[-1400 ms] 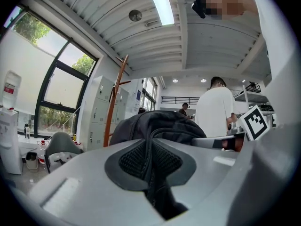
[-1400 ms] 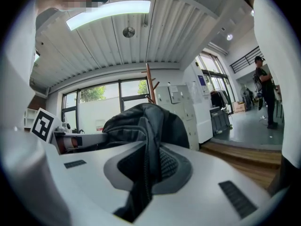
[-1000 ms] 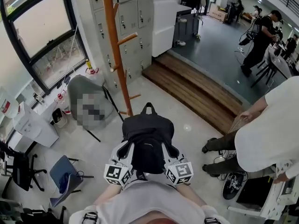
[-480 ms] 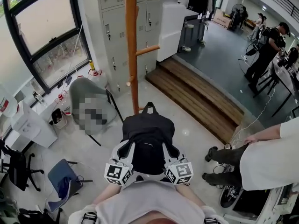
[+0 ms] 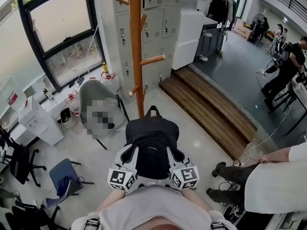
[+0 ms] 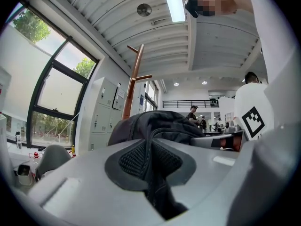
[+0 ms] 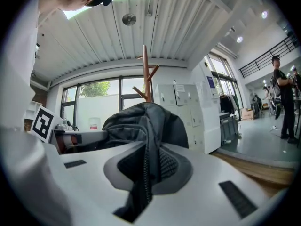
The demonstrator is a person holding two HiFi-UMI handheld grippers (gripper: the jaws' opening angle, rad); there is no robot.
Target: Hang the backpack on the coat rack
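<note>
You held the black backpack [image 5: 151,143] near the coat rack [image 5: 136,47], with left gripper [image 6: 151,175] and right gripper [image 7: 142,175] fingers clamped on its fabric.

Bright daylight thru window [image 5: 60,20], sharp, fisheye edges.

The backpack [image 5: 151,140] is black, the coat rack [image 5: 135,47] orange-brown wood, the lockers [image 5: 168,25] pale grey, the step [image 5: 206,104] dark brown planks, and the left hand-held gripper [image 5: 128,153] and right hand-held gripper [image 5: 175,154] white with black-and-white square markers.
</note>
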